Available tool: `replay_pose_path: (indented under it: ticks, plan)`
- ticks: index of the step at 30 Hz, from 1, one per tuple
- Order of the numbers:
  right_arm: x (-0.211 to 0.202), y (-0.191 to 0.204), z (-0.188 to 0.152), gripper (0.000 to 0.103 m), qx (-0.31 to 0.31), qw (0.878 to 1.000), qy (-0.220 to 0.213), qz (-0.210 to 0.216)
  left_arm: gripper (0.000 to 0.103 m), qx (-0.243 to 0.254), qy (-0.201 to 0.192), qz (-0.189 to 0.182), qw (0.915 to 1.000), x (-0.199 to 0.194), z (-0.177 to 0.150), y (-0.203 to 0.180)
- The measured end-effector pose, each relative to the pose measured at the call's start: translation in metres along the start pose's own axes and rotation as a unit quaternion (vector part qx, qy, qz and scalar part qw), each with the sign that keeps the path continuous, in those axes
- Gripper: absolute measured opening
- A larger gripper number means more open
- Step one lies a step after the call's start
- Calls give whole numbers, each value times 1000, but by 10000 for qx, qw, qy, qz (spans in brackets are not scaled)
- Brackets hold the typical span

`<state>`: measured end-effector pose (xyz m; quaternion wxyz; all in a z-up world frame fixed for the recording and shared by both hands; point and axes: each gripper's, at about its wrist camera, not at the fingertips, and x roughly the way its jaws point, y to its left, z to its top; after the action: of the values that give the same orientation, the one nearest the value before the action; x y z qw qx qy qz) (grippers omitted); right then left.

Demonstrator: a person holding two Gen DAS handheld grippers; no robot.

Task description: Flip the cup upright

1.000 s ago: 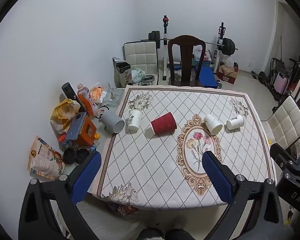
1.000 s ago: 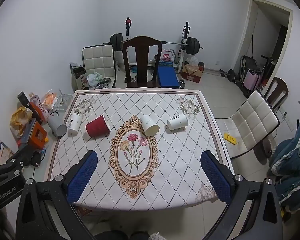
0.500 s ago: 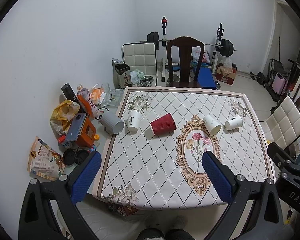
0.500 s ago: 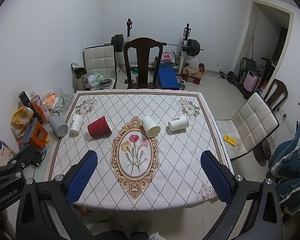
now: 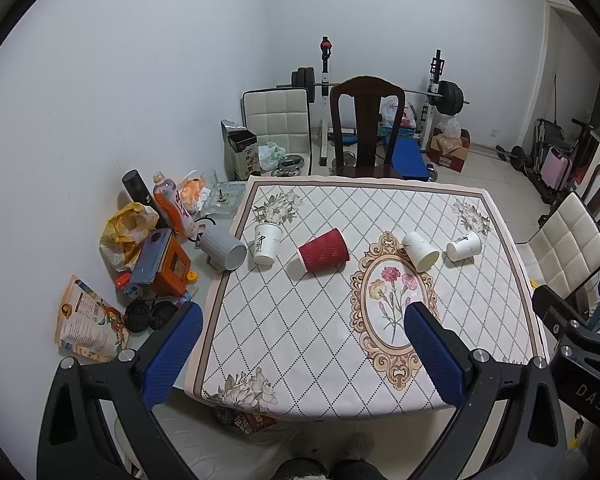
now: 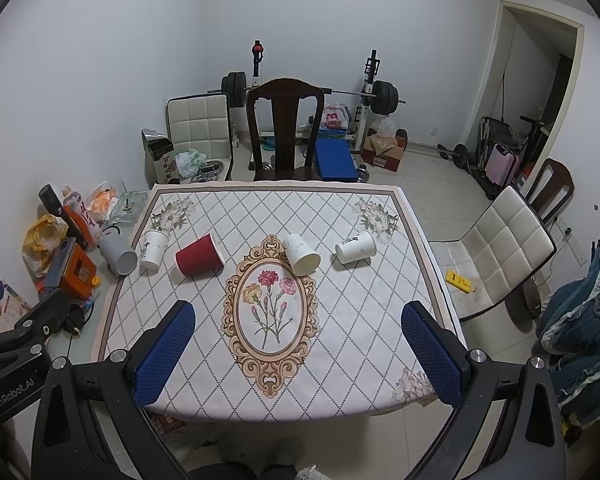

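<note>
cups, five, lying on their sides in a row across the far half of the table [image 6: 340, 360]: grey cup [image 6: 118, 255] at the left edge, red ribbed cup [image 6: 199, 261], three white paper cups [image 6: 301, 254]. judged light, thin-walled, easily crushed; best pinched gently across the mid-body. left gripper [image 5: 300, 364] and right gripper [image 6: 296, 360], both spread wide, empty, well short of the row.

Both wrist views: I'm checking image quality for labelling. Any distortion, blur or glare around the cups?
Left wrist: fisheye bends the walls, dark corners; red cup is sharp, no glare. Right wrist: same bending; white cups sharp, soft even light, faint shadows.
</note>
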<state>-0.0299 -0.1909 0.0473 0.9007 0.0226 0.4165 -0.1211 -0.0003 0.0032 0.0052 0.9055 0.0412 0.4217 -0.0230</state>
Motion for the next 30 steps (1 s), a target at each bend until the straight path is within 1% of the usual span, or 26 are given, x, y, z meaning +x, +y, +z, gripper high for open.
replay_pose_path:
  ticks: [8, 30]
  plan:
    - [-1, 0, -1, 103, -1, 10000, -19, 2, 103, 8, -26, -28, 10000, -7, 6, -4]
    - [-5, 3, -1, 103, -11, 10000, -29, 9, 103, 2, -38, -30, 10000, -8, 1, -3]
